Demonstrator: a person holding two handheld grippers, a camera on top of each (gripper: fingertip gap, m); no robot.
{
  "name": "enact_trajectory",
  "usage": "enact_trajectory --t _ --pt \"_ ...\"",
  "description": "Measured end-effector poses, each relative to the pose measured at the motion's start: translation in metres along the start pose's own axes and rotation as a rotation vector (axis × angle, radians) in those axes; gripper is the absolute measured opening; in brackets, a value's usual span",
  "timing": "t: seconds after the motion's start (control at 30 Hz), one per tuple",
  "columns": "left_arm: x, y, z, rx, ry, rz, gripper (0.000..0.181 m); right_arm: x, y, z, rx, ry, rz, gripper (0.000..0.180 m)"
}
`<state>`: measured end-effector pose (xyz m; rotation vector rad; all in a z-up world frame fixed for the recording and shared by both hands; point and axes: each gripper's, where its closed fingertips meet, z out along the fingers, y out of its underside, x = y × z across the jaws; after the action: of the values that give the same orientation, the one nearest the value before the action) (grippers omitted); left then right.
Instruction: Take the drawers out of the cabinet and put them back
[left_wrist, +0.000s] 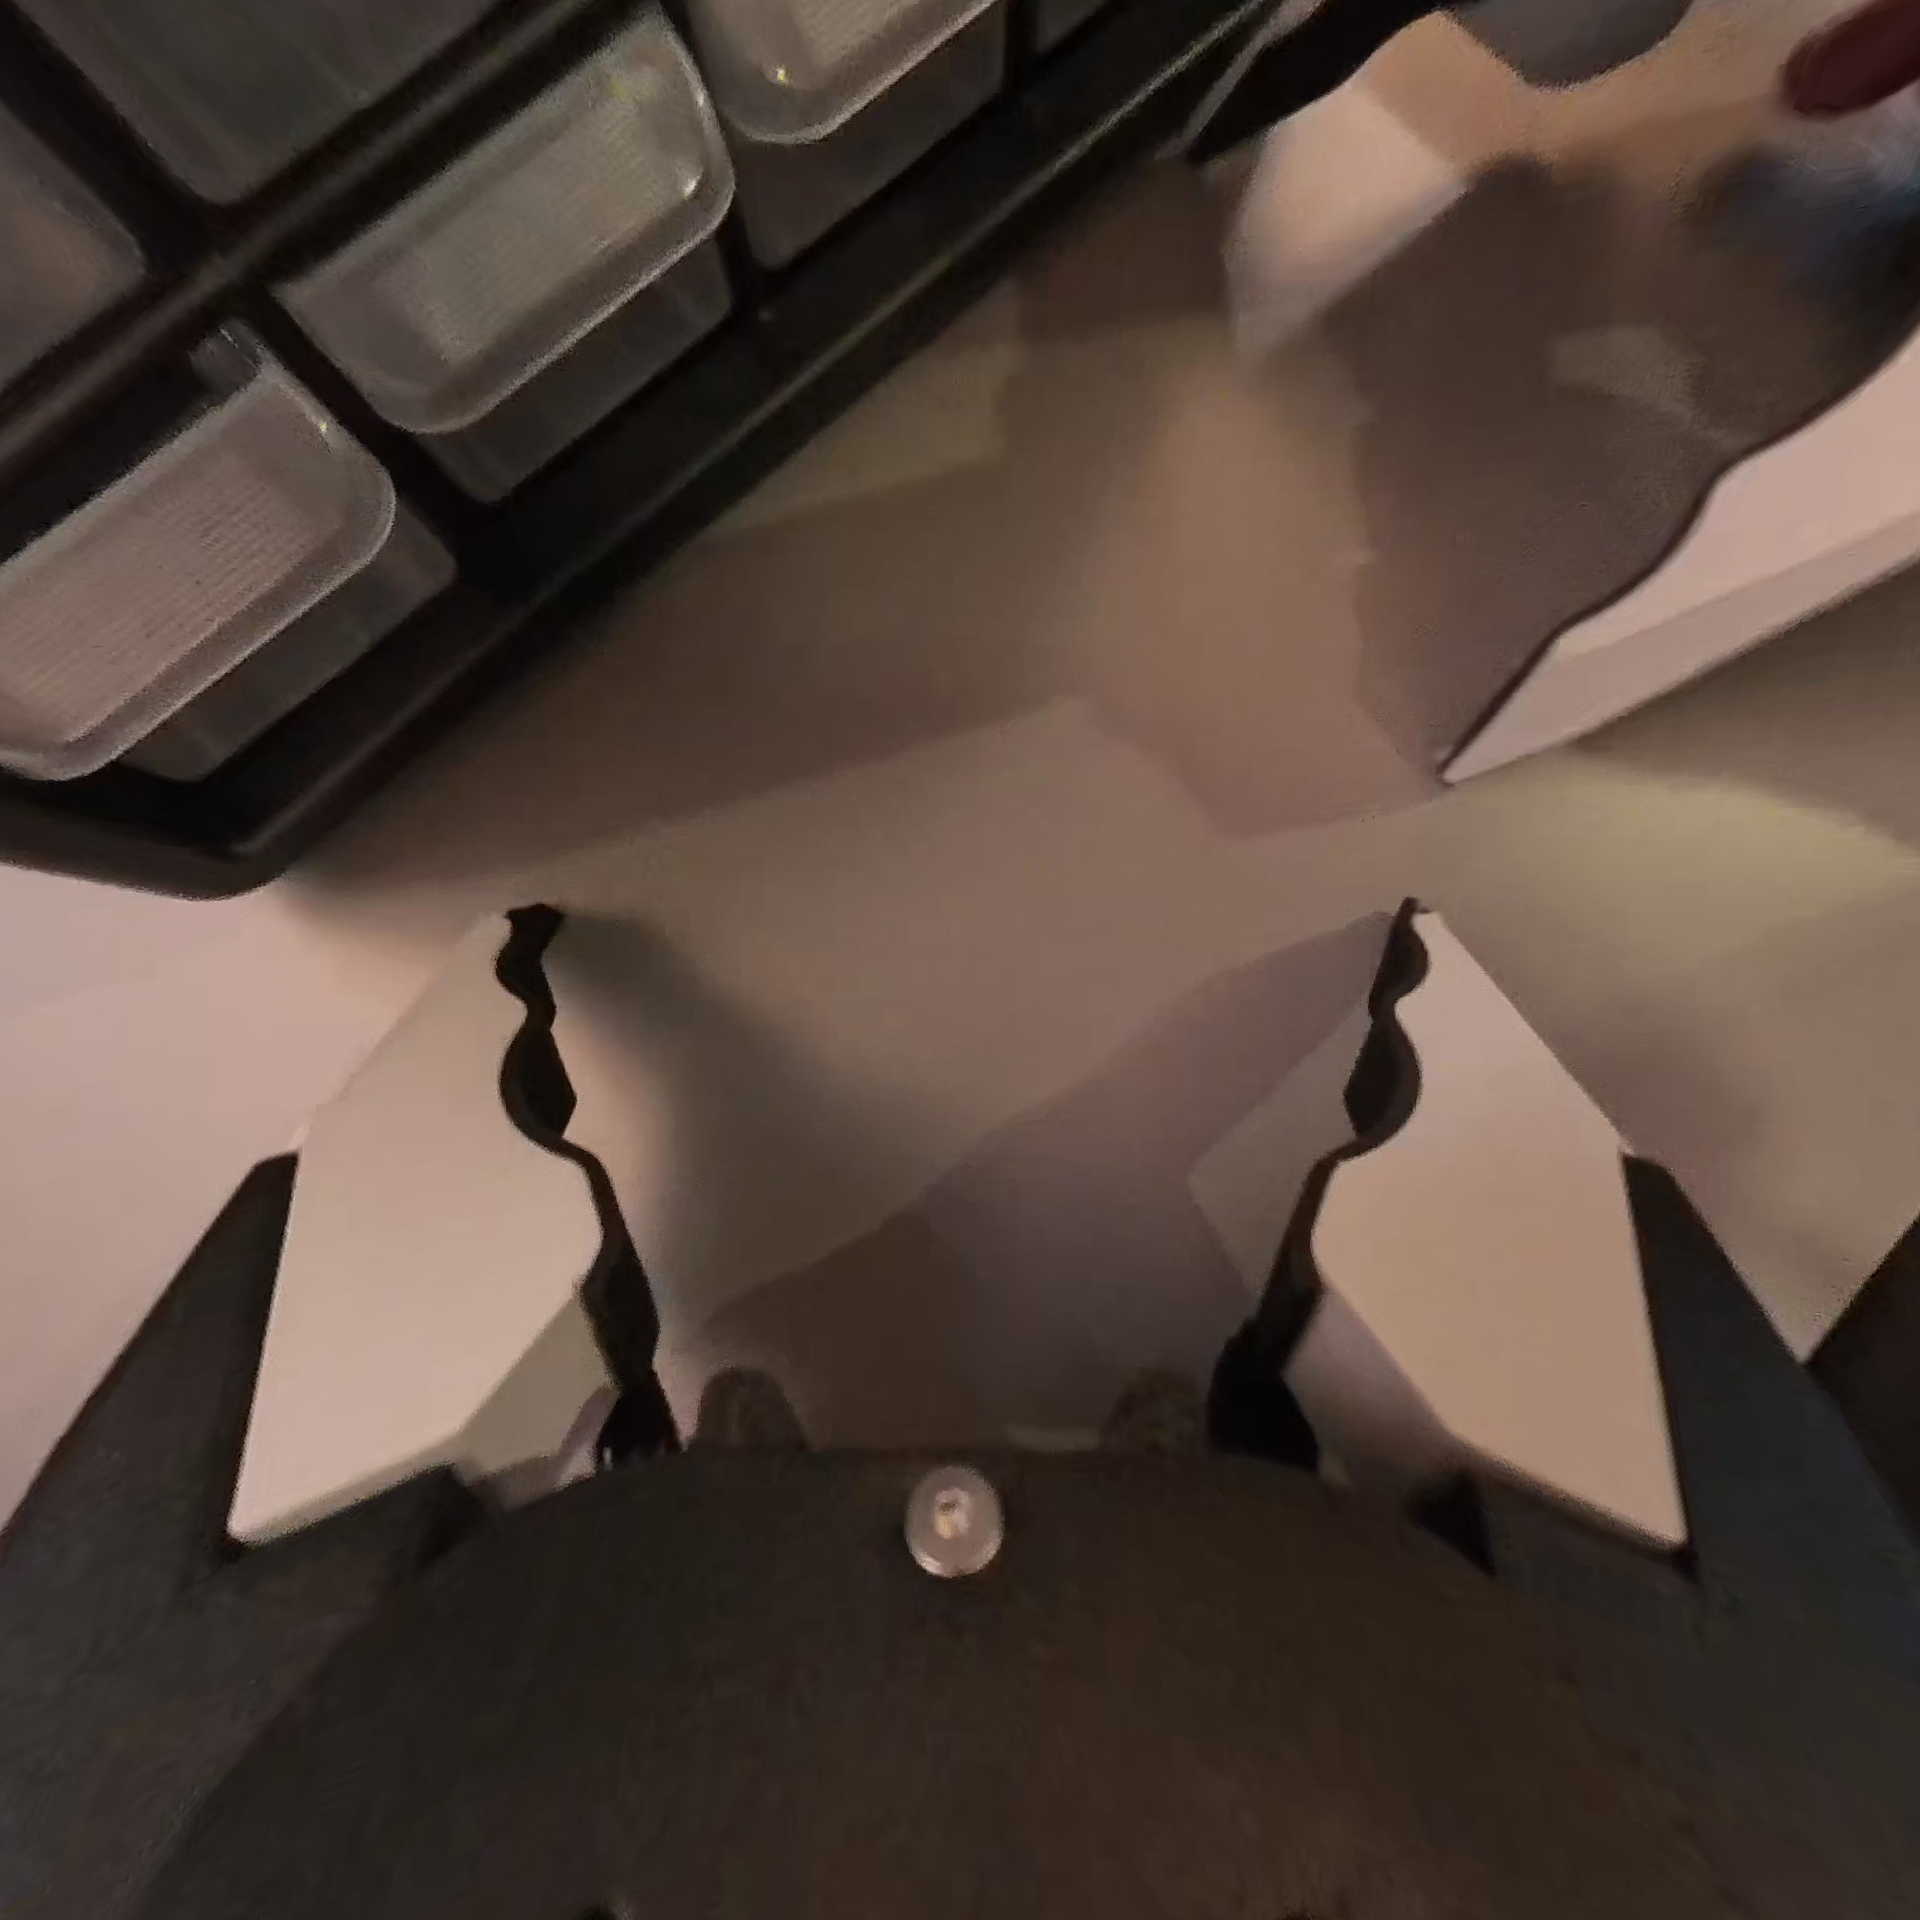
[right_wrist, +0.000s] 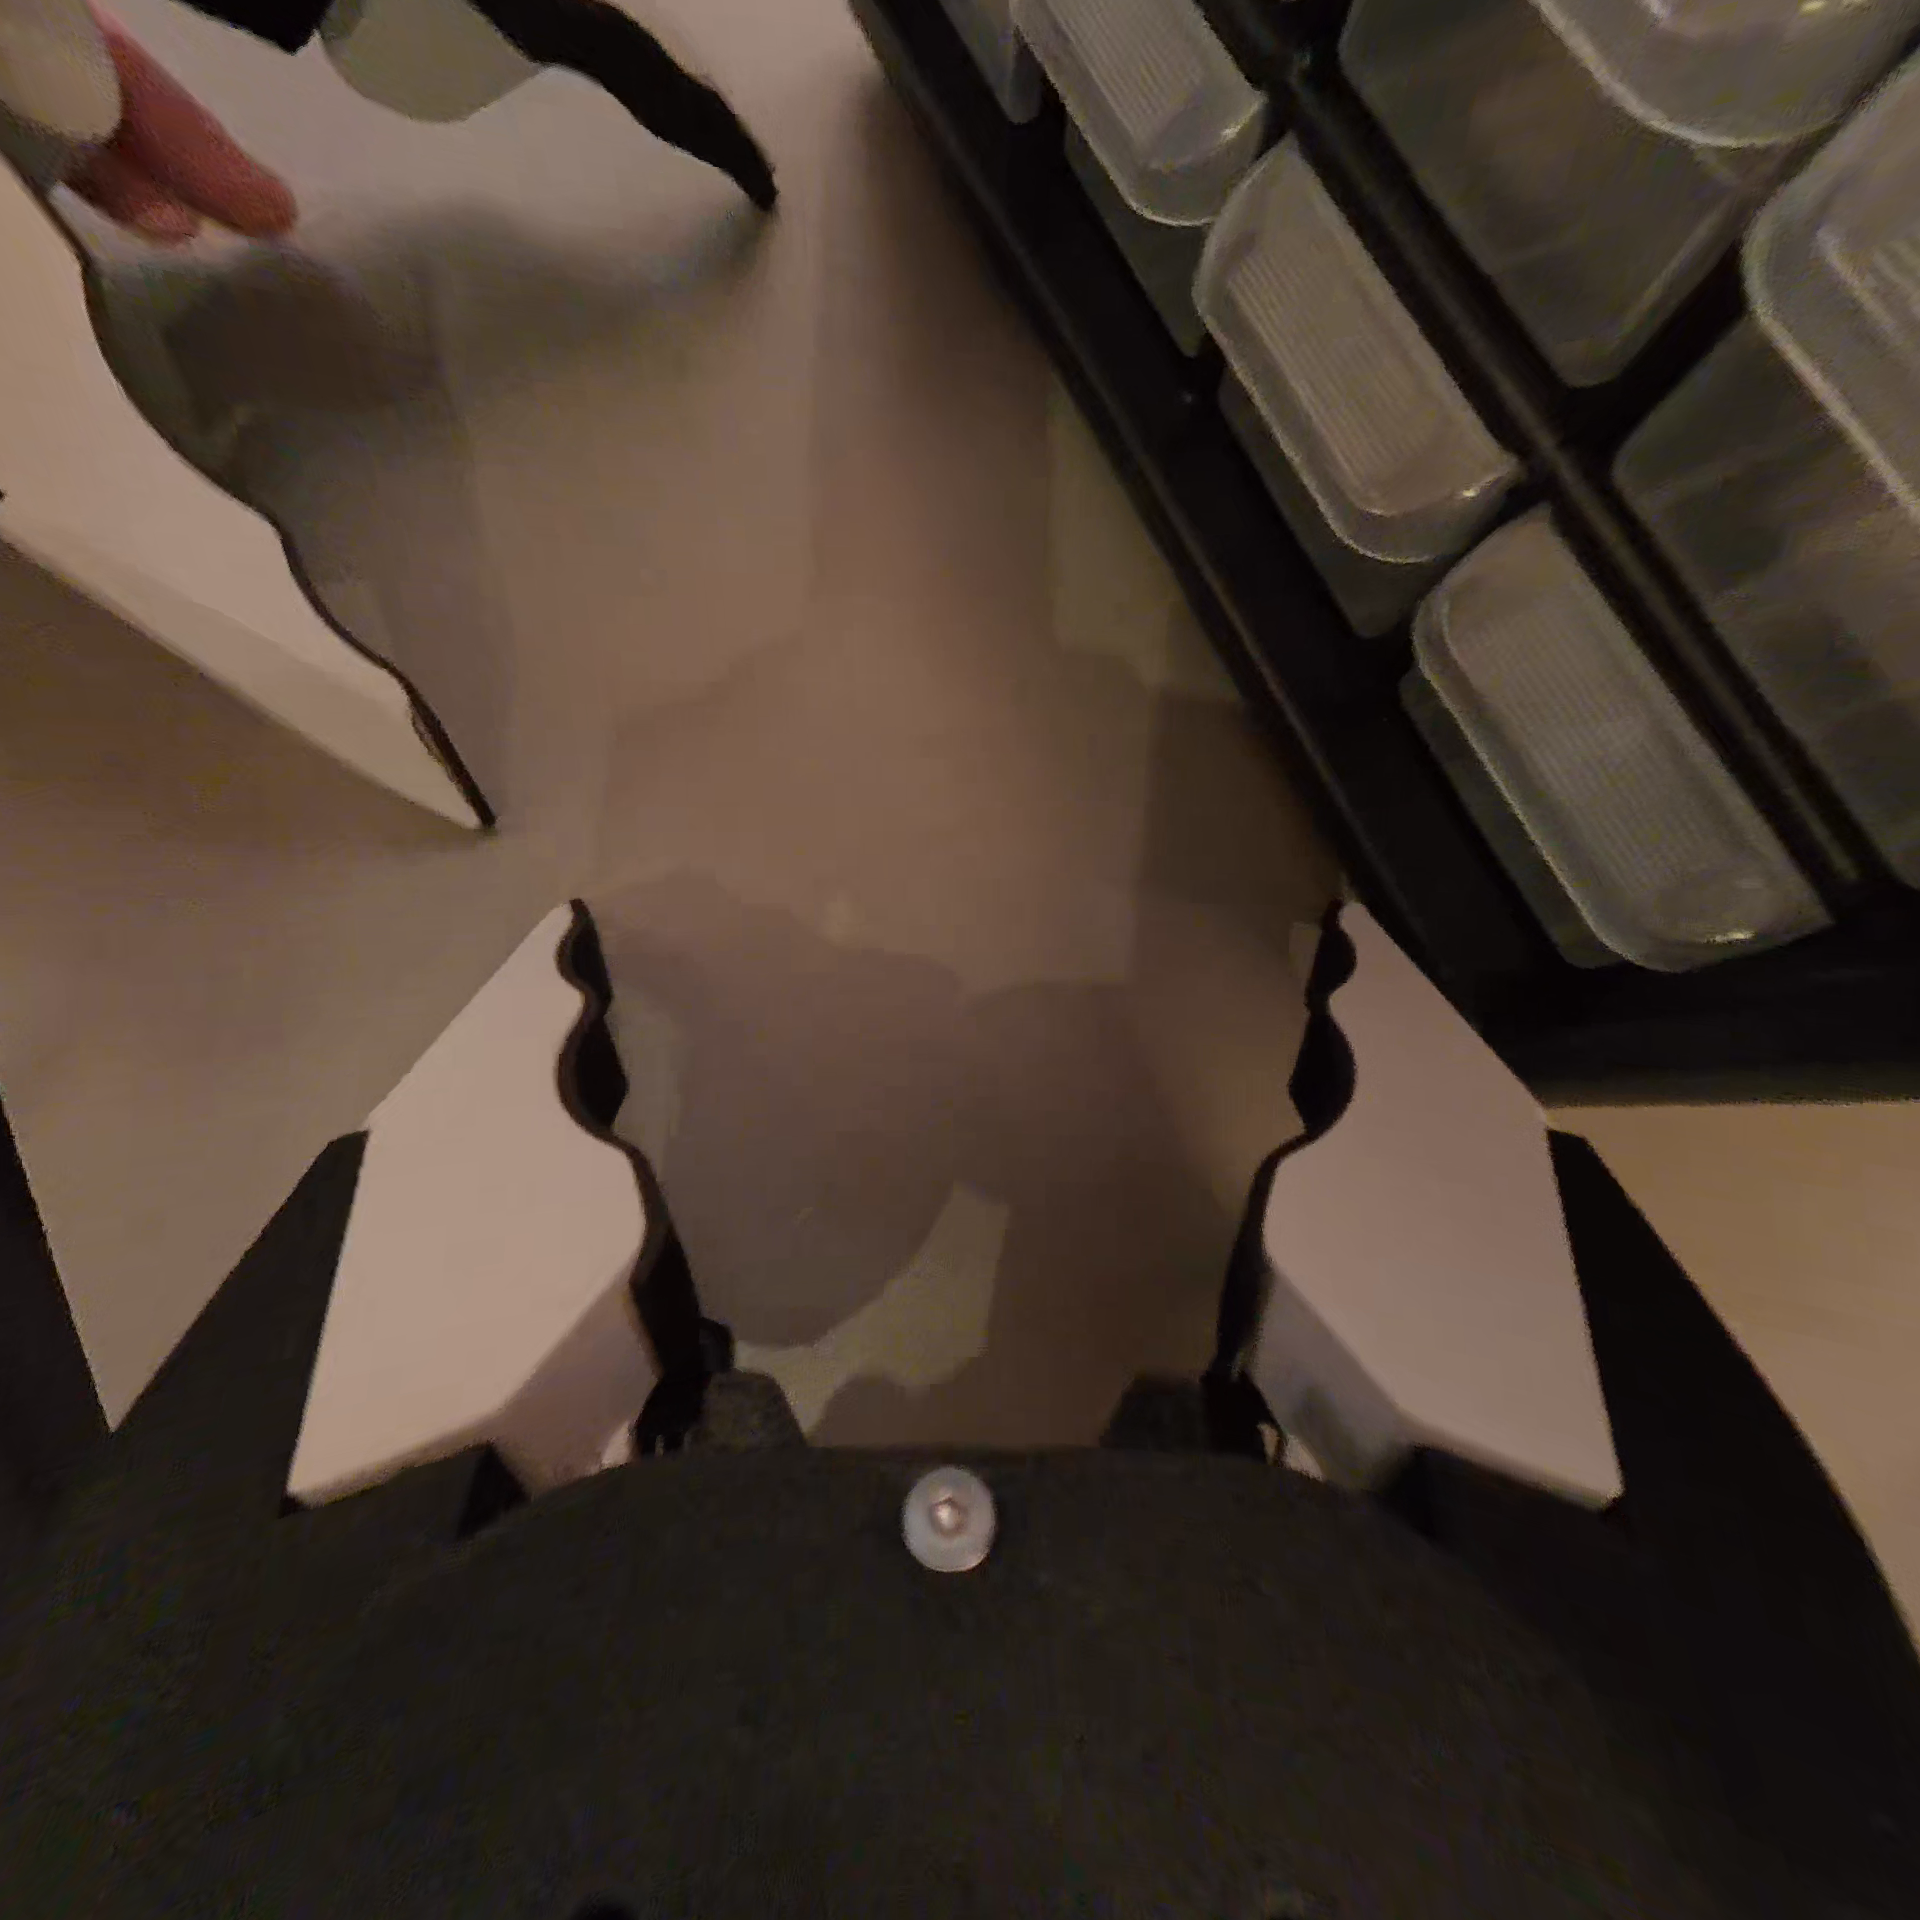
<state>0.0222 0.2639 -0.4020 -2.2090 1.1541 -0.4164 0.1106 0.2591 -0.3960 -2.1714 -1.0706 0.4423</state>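
— What's the biggest thing down there?

— The pale table, bare in the middle with soft shadows across it. On it stands the black cabinet, off to the left from the left tool's camera and up to the right from the right one.

— And the drawers?

— All the ones I can see sit in their slots. They're clear plastic with rounded fronts; one drawer is at the near corner of the cabinet, with others in a row beside it. From the right side, the nearest drawer sits at the bottom of its row.

— The tools?

— The left gripper hangs over the bare table, jaws spread wide, nothing between them. The right gripper is the same: spread apart, empty, just beside the cabinet's base, not touching it. Each shows blurred in the other's camera.

— Anything smaller?

— A fingertip on the far tool's handle.
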Motion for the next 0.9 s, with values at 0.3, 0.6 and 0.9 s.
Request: enact_trajectory --t 0.3,0.6,0.9 --pt "-0.002 0.002 0.0 0.018 -0.007 -0.011 0.157 -0.014 0.005 0.002 -0.034 -0.061 -0.065 0.156" --pt "-0.002 0.002 0.0 0.018 -0.007 -0.011 0.158 -0.014 0.005 0.003 -0.035 -0.062 -0.064 0.156" --pt "-0.003 0.002 0.0 0.018 -0.008 -0.011 0.158 -0.013 0.0 0.007 -0.029 -0.06 -0.058 0.156"
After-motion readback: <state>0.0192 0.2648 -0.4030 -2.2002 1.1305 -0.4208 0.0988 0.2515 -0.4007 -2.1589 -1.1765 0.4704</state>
